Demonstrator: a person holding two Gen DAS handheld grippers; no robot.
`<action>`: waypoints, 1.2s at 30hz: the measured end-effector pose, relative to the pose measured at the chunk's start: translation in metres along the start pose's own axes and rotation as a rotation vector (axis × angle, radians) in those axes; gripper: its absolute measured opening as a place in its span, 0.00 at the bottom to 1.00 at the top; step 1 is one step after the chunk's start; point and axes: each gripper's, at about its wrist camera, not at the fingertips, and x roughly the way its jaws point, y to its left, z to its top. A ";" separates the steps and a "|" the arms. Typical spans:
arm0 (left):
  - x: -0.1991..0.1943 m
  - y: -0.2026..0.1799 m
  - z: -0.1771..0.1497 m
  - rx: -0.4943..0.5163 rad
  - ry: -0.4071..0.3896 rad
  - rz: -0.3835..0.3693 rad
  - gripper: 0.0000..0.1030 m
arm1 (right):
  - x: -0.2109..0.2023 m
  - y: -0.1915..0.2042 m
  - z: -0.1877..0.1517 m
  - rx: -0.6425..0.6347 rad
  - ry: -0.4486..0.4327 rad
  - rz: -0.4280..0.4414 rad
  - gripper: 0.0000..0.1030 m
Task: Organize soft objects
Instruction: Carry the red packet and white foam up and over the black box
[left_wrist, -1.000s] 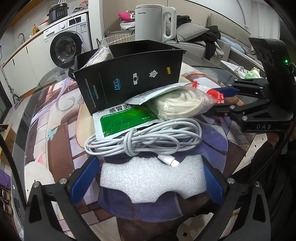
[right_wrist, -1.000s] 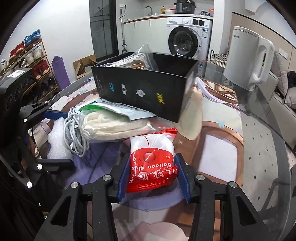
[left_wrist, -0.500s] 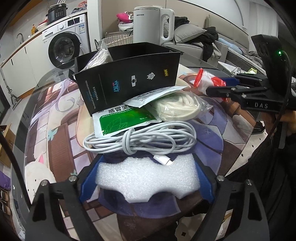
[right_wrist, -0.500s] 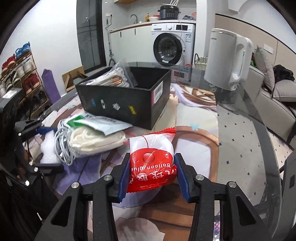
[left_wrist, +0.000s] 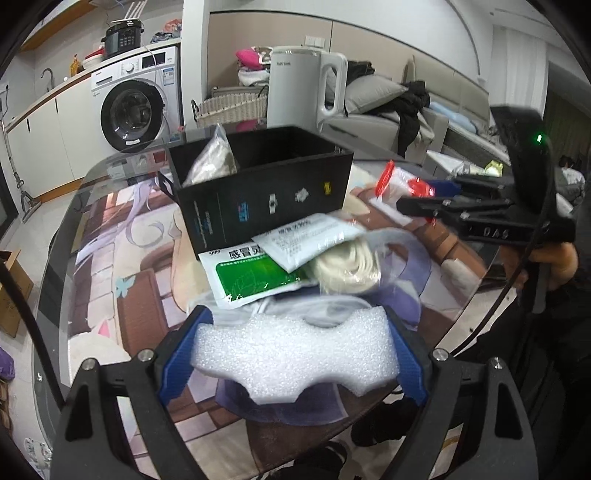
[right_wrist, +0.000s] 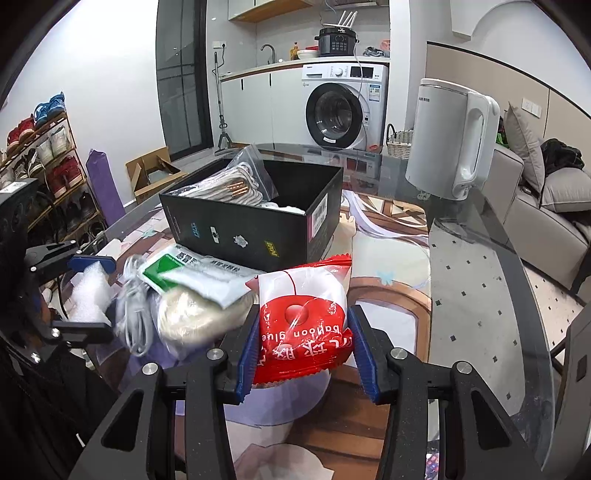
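Note:
My left gripper (left_wrist: 295, 325) is shut on a white foam piece (left_wrist: 291, 354), held a little above the table. My right gripper (right_wrist: 304, 325) is shut on a red and clear "balloon glue" packet (right_wrist: 301, 291), also off the table. The right gripper (left_wrist: 421, 192) shows at the right of the left wrist view. An open black box (left_wrist: 266, 199) (right_wrist: 240, 229) stands behind both, with a bagged rope (right_wrist: 236, 184) sticking out of it. In front of the box lie a green and white sachet (left_wrist: 255, 277), a bagged cream cord (left_wrist: 347, 269) and a white cable (right_wrist: 133, 306).
A white kettle (right_wrist: 450, 144) stands on the round glass table (right_wrist: 480, 280) to the right of the box. A washing machine (right_wrist: 343, 107), a wicker basket (left_wrist: 229, 107), a sofa (right_wrist: 546, 206) and a shoe rack (right_wrist: 40, 158) lie beyond the table.
The left jaws closed on the foam piece and lifted it off the table. The right gripper rose with the red packet and now sits higher, toward the box.

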 end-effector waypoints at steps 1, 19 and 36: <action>-0.003 0.000 0.001 -0.001 -0.009 -0.002 0.86 | -0.001 0.000 0.000 0.001 -0.003 0.000 0.45; -0.015 0.006 0.028 -0.068 -0.107 0.103 0.86 | -0.018 0.013 0.018 -0.005 -0.085 0.042 0.45; -0.011 0.010 0.078 -0.057 -0.187 0.179 0.86 | -0.028 0.018 0.051 -0.001 -0.150 0.052 0.44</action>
